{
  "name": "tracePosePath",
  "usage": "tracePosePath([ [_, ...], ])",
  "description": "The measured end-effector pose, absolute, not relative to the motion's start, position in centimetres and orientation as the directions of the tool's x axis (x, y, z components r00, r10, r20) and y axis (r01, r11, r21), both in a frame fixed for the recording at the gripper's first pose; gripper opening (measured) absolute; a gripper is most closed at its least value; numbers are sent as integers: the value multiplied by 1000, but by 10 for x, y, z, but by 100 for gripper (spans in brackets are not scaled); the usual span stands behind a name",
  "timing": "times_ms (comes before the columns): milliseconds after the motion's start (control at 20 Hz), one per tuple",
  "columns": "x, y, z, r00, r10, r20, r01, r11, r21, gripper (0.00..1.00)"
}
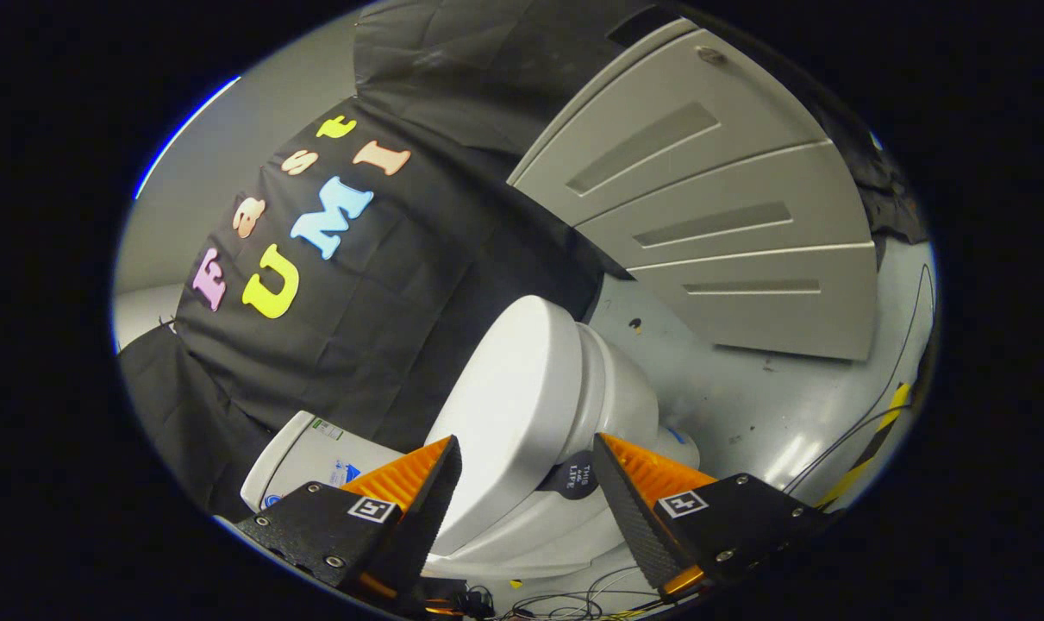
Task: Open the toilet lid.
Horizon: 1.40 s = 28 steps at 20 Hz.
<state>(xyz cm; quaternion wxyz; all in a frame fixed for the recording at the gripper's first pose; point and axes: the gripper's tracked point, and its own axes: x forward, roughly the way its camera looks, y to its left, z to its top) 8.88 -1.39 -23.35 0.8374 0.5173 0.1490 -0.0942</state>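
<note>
Holding my hand-held gripper [526,483] with fingers spread apart and gripping nothing, I see the toilet lid [509,405] between and just beyond them, partly raised off the toilet bowl [625,401], cistern [315,457] behind.

White toilet lid [509,405], seemingly closed, lies just beyond the fingers.

A grey cabinet with three recessed-handle drawer fronts [711,224] stands on the glossy pale grey floor [772,405]. Thin black cables [866,414] trail across that floor beside a strip of yellow-and-black hazard tape [875,435]. A tangle of thin wires [573,604] lies low on the floor.
</note>
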Motion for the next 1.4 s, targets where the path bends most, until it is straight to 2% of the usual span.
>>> tracePosePath([
  [400, 95, -6, -273, 905, 46, -423, 388, 317, 865, 94],
  [500, 99, -1, -278, 895, 67, -440, 401, 307, 863, 88],
  [700, 98, 0, -284, 894, 82, -441, 404, 279, 871, 66],
  [800, 98, -3, -285, 896, 75, -438, 405, 264, 875, 52],
  [850, 98, -4, -285, 896, 73, -438, 408, 256, 876, 40],
  [950, 98, -3, -289, 892, 77, -446, 417, 243, 876, 24],
  [1050, 97, -4, -289, 892, 82, -444, 418, 218, 882, 16],
  [1100, 98, -4, -288, 894, 81, -441, 419, 199, 886, 16],
  [1400, 98, -6, -286, 912, 74, -404, 396, 102, 913, 1],
])
